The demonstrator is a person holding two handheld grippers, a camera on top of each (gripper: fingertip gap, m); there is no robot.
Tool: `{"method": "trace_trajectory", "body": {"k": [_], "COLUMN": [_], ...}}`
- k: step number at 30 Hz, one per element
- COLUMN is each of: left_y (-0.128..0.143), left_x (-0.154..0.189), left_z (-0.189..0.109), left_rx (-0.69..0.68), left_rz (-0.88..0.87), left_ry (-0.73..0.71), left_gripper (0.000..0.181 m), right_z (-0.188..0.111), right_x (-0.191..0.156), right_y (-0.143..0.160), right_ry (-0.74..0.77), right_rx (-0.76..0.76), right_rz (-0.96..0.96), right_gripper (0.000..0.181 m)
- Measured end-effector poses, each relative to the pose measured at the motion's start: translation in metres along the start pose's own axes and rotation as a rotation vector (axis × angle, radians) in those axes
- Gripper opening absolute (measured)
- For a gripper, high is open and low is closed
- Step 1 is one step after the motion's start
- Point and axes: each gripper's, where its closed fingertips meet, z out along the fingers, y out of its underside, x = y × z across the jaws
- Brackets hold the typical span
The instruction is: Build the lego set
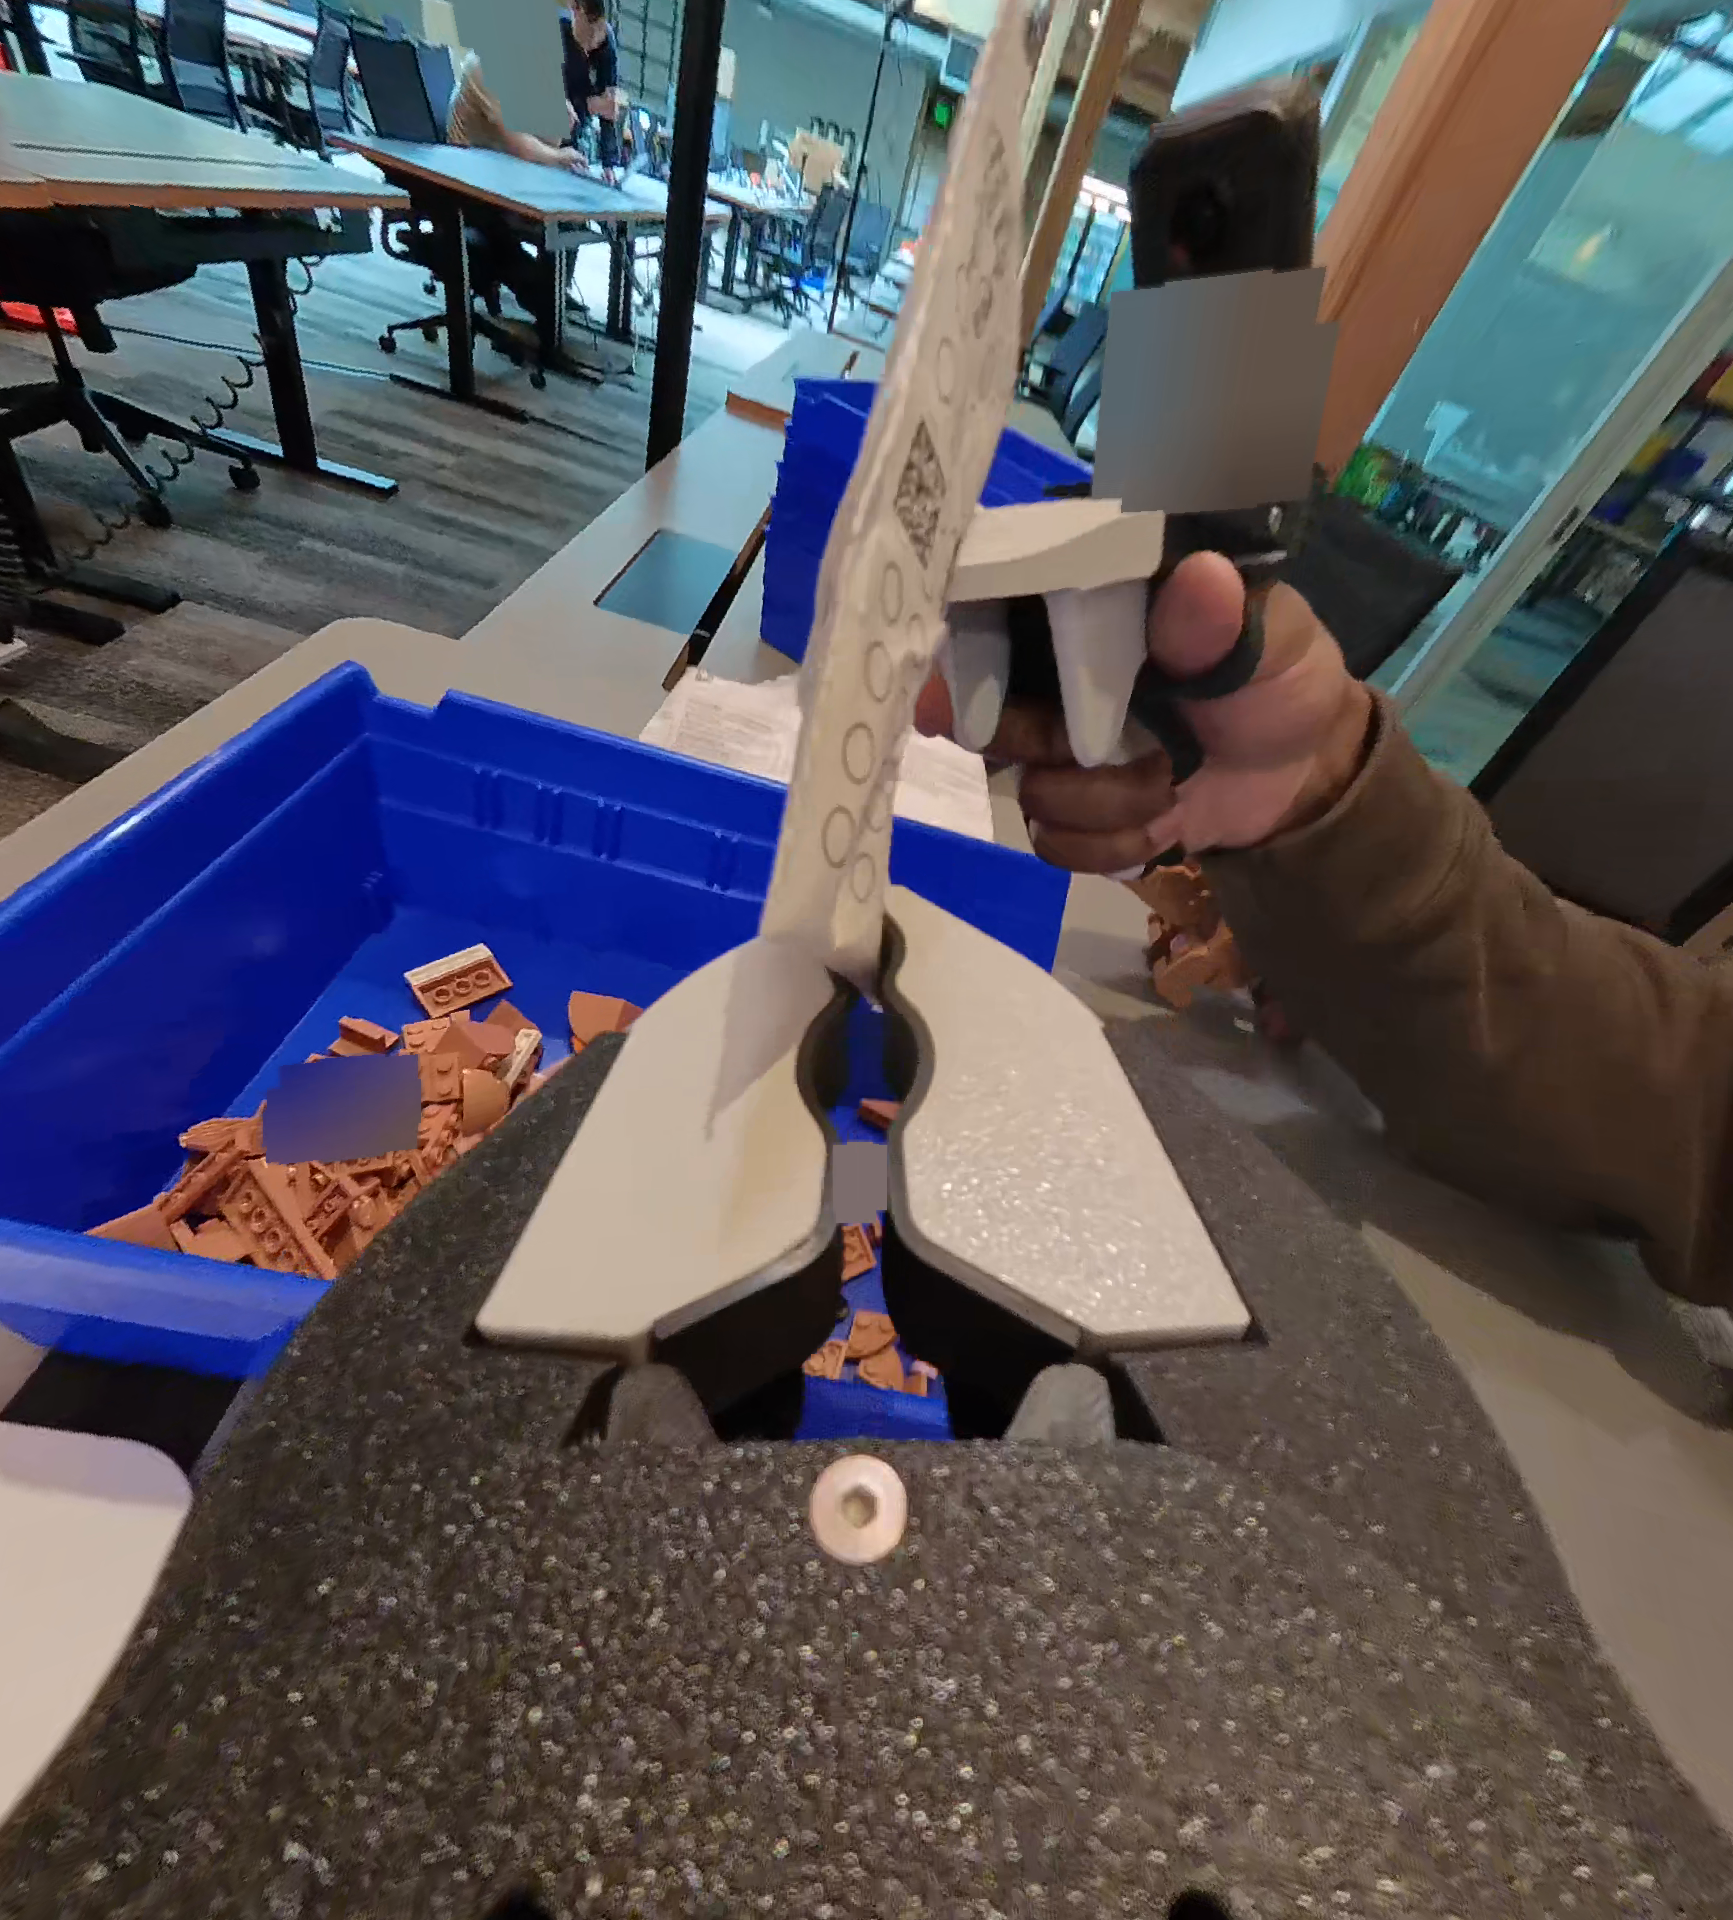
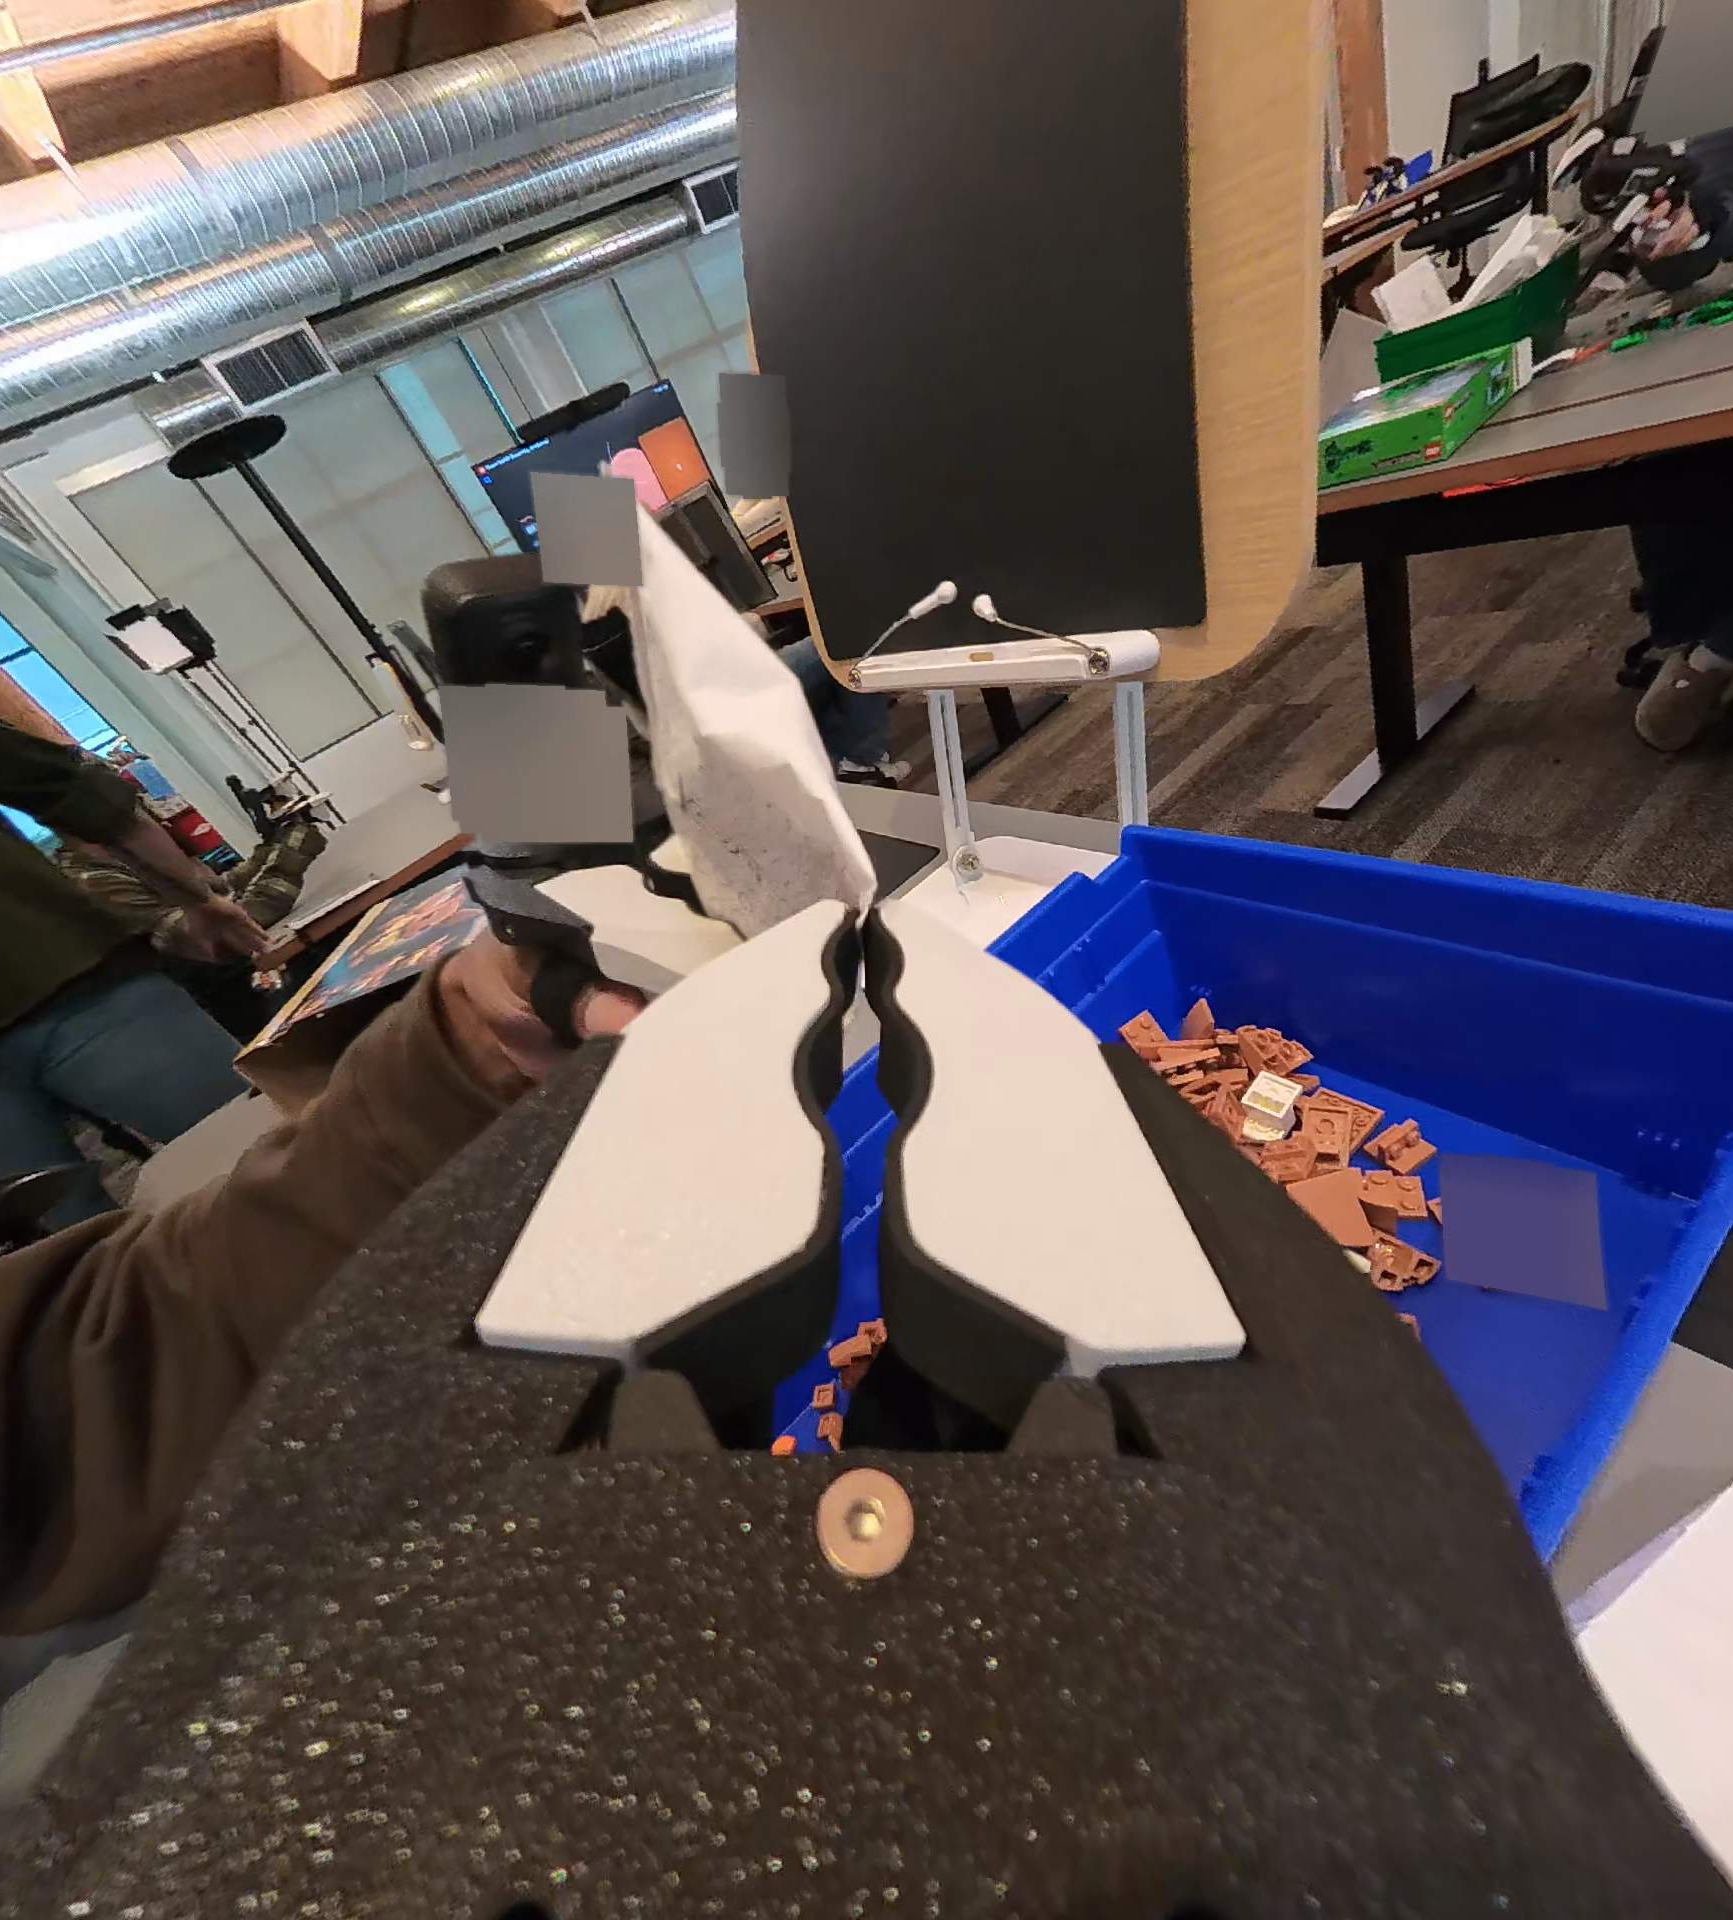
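— So where's the bag sitting against your tongs?

— Your left tongs are pressed together on the bottom edge of the white paper bag, which stands up tall from the tips. Your right tongs pinch a corner of that same bag at their tips, and it rises up and to the left of them.

— And the bricks?

— Below both tongs. The brown lego pieces lie heaped on the floor of the blue bin, with a few showing through the gap under your left fingers.

— Anything else nearby?

— Beyond the bin on the tabletop there's a printed sheet, then a second blue bin farther back. A small clump of brown pieces lies on the tabletop outside the bin, under your right hand.

— What's in the way?

— The bag itself; from the left wrist it cuts across your right tongs.
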Motion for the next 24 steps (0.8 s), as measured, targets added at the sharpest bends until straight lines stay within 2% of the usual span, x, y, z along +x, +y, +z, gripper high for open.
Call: {"method": "trace_trajectory", "body": {"k": [8,16,24], "left_y": [0.014,0.038,0.036], "left_x": [0.009,0.003,-0.002], "left_z": [-0.002,-0.008,-0.018], "left_rx": [-0.169,-0.363,-0.402], "left_rz": [0.089,0.140,0.180], "left_ry": [-0.031,-0.095,-0.166], "left_gripper": [0.000,0.000,0.000], "right_z": [-0.004,-0.006,-0.004], "right_x": [0.005,0.011,0.016], "right_y": [-0.001,0.007,0.016], "right_ry": [0.023,0.093,0.127], "right_rx": [-0.002,-0.081,-0.134], "right_rz": [-0.009,-0.102,-0.114], "right_gripper": [0.001,0.001,0.001]}}
